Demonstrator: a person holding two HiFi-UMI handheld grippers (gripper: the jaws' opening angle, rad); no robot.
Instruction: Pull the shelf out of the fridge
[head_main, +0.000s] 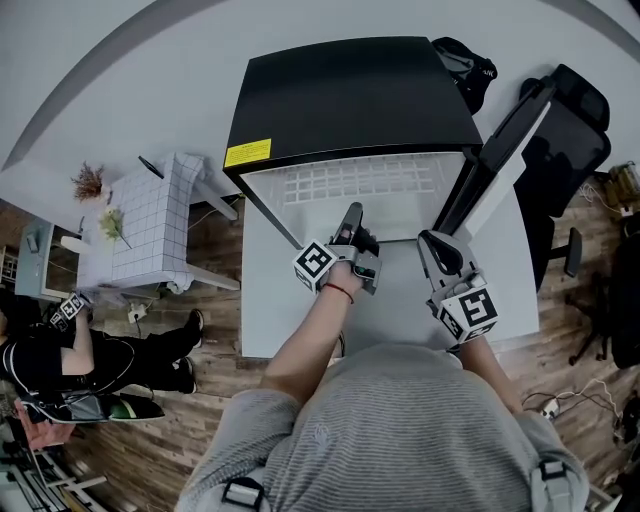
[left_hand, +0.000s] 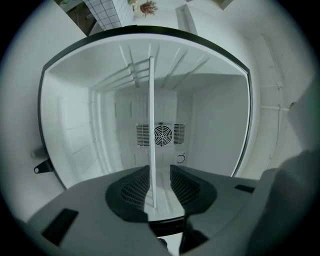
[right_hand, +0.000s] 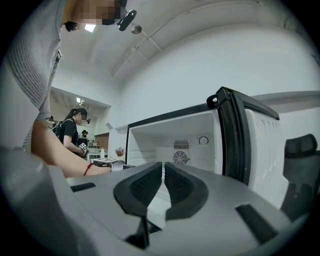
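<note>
Wood-plank floor surrounds the black fridge (head_main: 350, 95) with a white interior at upper centre. Its thin white shelf (left_hand: 151, 125) sits inside, between the left gripper's (left_hand: 160, 170) spread jaws. The right gripper (right_hand: 163, 167) is pressed together, empty.

My left claw (head_main: 351, 214) and right claw (head_main: 431, 243) are grey plastic with black ribbed pads (left_hand: 131, 189), plus checkered marker cubes (head_main: 314, 264). I'm wearing a grey sweater (head_main: 400, 430) and a red wristband (head_main: 340, 291).
</note>
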